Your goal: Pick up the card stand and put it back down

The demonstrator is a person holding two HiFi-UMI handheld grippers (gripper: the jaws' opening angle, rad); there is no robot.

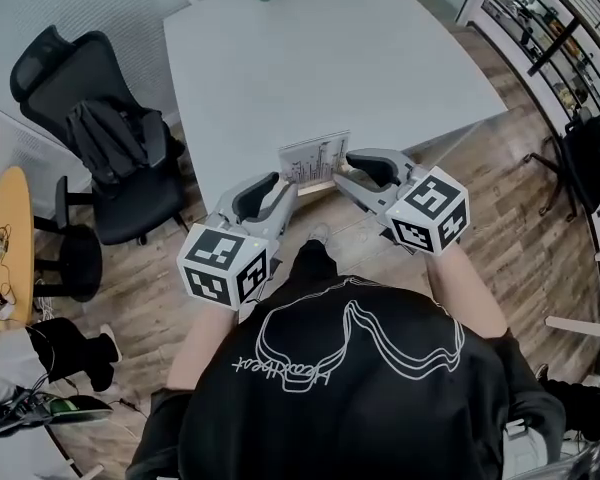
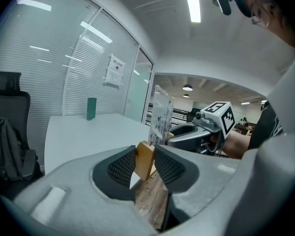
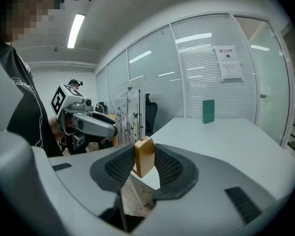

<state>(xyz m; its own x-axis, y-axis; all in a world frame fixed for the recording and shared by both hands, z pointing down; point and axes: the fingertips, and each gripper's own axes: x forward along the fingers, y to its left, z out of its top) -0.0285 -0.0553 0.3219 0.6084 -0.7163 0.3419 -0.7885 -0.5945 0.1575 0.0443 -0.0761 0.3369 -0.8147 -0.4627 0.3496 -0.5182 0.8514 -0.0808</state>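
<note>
You are holding the card stand (image 1: pixel 315 160) between both tools: your left tool (image 2: pixel 146 157) is clenching one end of its wooden base, your right tool (image 3: pixel 144 157) the other. Its clear printed panel is standing upright above the tool tips, and the white worktop (image 1: pixel 380 58) is stretching away just ahead of them.

Bright, even office light falls from ceiling strip lights (image 2: pixel 191 4), leaving only soft shadows on the floor (image 1: pixel 500 218); both gripper views bow at darkened edges, foregrounds blurred.
</note>
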